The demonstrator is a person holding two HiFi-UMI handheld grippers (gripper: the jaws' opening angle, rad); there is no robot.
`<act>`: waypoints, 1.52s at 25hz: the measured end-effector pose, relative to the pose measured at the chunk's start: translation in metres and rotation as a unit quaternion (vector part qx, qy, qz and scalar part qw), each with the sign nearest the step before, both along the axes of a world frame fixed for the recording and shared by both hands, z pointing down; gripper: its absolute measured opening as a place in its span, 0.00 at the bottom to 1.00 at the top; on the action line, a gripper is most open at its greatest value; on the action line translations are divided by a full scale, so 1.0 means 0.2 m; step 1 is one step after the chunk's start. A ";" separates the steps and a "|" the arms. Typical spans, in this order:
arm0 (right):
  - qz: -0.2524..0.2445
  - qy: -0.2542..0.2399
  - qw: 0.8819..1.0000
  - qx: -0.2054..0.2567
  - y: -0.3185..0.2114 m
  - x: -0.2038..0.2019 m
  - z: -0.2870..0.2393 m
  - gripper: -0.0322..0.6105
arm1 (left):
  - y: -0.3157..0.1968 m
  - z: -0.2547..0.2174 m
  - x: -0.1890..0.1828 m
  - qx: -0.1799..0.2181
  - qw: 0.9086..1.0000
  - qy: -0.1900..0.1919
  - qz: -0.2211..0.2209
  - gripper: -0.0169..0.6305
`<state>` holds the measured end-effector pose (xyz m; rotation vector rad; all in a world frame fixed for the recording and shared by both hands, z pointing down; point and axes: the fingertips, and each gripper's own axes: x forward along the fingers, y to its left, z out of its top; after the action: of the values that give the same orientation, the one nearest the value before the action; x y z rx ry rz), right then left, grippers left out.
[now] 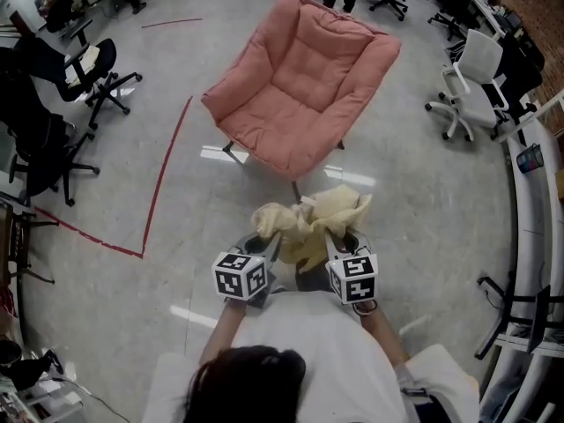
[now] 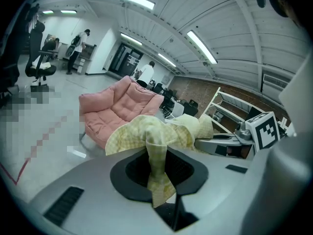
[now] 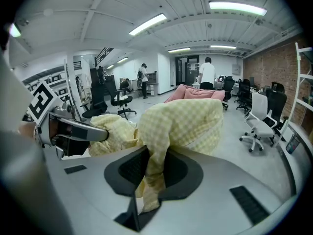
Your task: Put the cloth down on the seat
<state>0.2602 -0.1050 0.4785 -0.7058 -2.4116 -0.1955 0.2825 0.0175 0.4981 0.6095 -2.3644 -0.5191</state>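
Note:
A pale yellow checked cloth (image 1: pixel 310 218) hangs bunched between my two grippers, held above the floor short of the pink cushioned chair (image 1: pixel 300 86). My left gripper (image 1: pixel 264 233) is shut on one end of the cloth (image 2: pixel 156 151), which runs down between its jaws. My right gripper (image 1: pixel 339 232) is shut on the other end of the cloth (image 3: pixel 161 146), which billows up in front of it. The chair (image 2: pixel 120 104) lies ahead and its seat holds nothing. In the right gripper view only the top of the chair (image 3: pixel 193 91) shows behind the cloth.
Red tape lines (image 1: pixel 163 179) mark the grey floor at left. Black office chairs (image 1: pixel 84 69) stand at the left, a white office chair (image 1: pixel 471 82) at the right, and a curved white desk edge (image 1: pixel 529 263) runs along the right. People stand far back in the room (image 3: pixel 207 72).

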 end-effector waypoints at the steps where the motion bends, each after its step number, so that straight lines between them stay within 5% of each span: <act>1: -0.005 -0.001 1.000 -0.003 0.01 -0.05 0.00 0.17 | 0.00 0.00 -0.05 0.000 1.000 0.000 -0.005 0.14; 21: -0.116 -0.013 0.993 -0.031 -0.03 -1.35 -0.14 0.17 | -0.09 -0.14 -1.20 -0.015 0.994 -0.008 -0.108 0.14; 38: -0.155 -0.032 0.986 -0.046 0.08 -1.93 -0.21 0.17 | -0.02 -0.21 -1.73 -0.018 0.988 -0.034 -0.147 0.14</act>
<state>-0.1257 -0.0896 0.4368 -1.1331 -2.3720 -0.2366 -0.0644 0.0141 0.4559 0.2665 -2.5373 -0.5902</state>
